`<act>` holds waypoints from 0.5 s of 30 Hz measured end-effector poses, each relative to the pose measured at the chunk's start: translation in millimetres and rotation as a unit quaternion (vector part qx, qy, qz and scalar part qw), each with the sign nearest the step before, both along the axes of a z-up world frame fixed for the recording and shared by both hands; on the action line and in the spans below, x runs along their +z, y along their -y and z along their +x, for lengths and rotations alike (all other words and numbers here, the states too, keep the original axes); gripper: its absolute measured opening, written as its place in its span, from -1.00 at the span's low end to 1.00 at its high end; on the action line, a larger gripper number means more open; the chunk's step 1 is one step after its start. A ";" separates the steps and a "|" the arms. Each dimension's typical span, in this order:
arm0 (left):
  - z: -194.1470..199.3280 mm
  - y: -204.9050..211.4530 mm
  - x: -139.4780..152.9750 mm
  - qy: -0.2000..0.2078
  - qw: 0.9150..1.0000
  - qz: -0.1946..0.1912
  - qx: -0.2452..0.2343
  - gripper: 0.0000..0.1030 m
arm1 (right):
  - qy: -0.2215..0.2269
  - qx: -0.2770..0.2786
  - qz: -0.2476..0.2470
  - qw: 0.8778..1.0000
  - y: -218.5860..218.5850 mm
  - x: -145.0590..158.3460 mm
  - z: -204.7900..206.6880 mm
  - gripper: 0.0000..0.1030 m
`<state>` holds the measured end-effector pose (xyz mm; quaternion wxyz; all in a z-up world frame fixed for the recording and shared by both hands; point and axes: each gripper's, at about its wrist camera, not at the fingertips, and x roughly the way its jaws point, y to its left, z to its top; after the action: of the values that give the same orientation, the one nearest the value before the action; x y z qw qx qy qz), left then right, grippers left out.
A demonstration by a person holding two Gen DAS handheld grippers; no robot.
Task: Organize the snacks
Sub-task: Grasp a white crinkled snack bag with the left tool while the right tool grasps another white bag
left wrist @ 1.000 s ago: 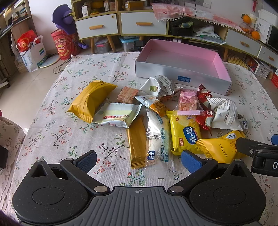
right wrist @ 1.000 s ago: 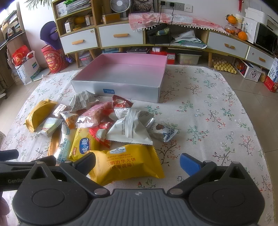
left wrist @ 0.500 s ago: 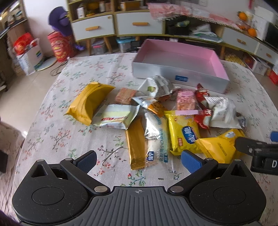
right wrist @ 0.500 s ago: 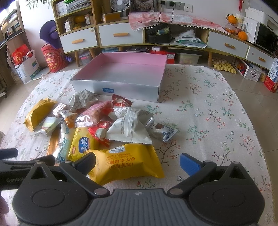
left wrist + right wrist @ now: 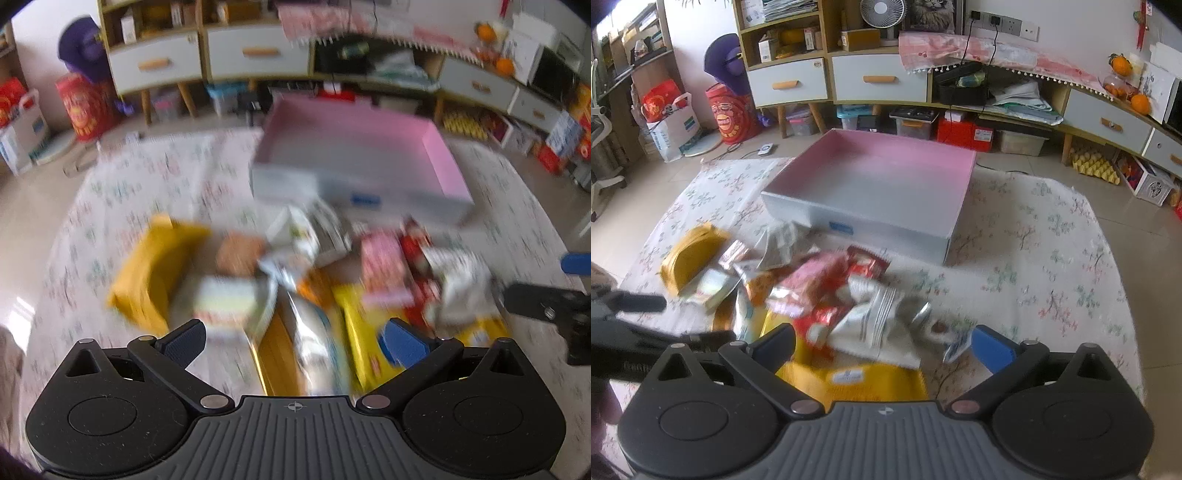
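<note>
A pile of snack packets lies on the flowered tablecloth in front of an empty box with a pink inside [image 5: 354, 147] [image 5: 886, 173]. My left gripper [image 5: 291, 341] is open above a gold bar packet [image 5: 279, 350] and a clear white packet [image 5: 314, 343]; this view is blurred. A big yellow bag [image 5: 147, 269] lies at the left. My right gripper [image 5: 882, 345] is open above a yellow waffle packet [image 5: 857, 380] and a white packet [image 5: 871, 325]. A pink packet [image 5: 812, 280] and red packets [image 5: 864, 264] lie beyond. Neither gripper holds anything.
The right gripper's black body [image 5: 546, 306] shows at the right edge of the left wrist view; the left one [image 5: 635, 332] shows at the left of the right wrist view. Bare cloth [image 5: 1034, 266] lies right of the pile. Cabinets and floor clutter stand behind the table.
Both grippers have moved forward and lower over the pile, so the packets sit closer under the fingers. The left wrist view has turned blurry. The jaws stay open.
</note>
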<state>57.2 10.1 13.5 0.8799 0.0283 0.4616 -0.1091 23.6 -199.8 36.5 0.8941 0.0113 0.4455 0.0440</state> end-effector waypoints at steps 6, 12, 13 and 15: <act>22.9 -14.7 -17.1 0.004 0.997 -0.074 0.003 0.99 | -0.033 -0.029 0.086 0.995 22.4 -30.3 18.2 0.52; 39.0 -2.3 -24.4 0.064 0.993 -0.084 -0.059 0.97 | -0.067 -0.051 0.146 0.986 41.2 -53.8 34.2 0.29; 41.9 -0.9 -25.0 0.068 0.992 -0.086 -0.064 0.97 | -0.069 -0.052 0.157 0.984 43.4 -55.1 35.8 0.27; 47.5 1.3 -27.3 0.078 0.991 -0.088 -0.070 0.96 | -0.076 -0.054 0.175 0.980 47.0 -57.3 37.8 0.19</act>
<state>104.7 8.8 -13.8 0.9024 -0.0087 0.3771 -0.2084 61.4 -246.8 -20.8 0.8431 0.1945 0.4961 0.0721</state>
